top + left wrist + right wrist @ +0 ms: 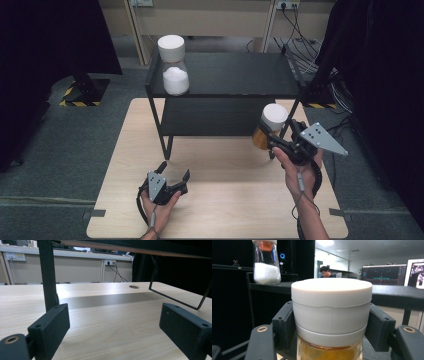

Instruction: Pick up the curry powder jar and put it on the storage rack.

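A jar of amber liquid point(267, 131) with a white lid point(331, 293) is gripped by the right gripper point(276, 140), whose jaws are closed on the lid's lower band from both sides, as the right gripper view shows; in the high view the jar is seen held upright, clear of the wooden table point(220, 210), just at the right front corner of the black two-tier shelf point(225, 75); a second jar, of white granules point(174, 67), is seen standing at the left end of the shelf's top tier; the step in hand is judged to be the carrying of the amber jar up toward that top tier, where its fellow is already placed. The left gripper point(174, 172) is rested low over the table near its front edge, its jaws spread wide with nothing between them, the bare tabletop and a shelf leg point(48, 275) being seen past them. For the next move, the jar is to be raised above the edge of the top tier and moved inward over the open surface right of the white-granule jar; the base must be cleared of the shelf's rim and side rail before it is lowered; the grip is best released only once the base is set flat.
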{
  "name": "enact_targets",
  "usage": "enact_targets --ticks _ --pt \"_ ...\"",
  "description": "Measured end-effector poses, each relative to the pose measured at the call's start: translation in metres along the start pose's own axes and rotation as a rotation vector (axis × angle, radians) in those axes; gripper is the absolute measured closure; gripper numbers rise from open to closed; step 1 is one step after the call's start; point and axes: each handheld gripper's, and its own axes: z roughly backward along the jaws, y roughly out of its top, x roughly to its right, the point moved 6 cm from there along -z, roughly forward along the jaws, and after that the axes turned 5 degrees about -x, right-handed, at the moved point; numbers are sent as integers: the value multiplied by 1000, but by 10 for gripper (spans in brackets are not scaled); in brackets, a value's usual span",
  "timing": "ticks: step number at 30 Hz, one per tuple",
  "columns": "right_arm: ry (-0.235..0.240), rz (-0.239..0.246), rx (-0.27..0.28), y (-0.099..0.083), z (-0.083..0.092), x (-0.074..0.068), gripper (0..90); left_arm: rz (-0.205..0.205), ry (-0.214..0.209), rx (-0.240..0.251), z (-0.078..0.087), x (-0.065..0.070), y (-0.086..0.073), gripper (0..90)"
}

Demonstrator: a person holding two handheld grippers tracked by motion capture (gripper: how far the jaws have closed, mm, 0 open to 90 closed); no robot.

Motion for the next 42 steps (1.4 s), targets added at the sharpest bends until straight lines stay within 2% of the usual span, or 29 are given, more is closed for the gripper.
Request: enact_targets --ticks 17,42 --pt "5 21 36 45 -10 -6 347 4 2 1 0 0 0 89" --pt "0 11 45 71 -16 -5 347 8 2 2 0 -1 0 89"
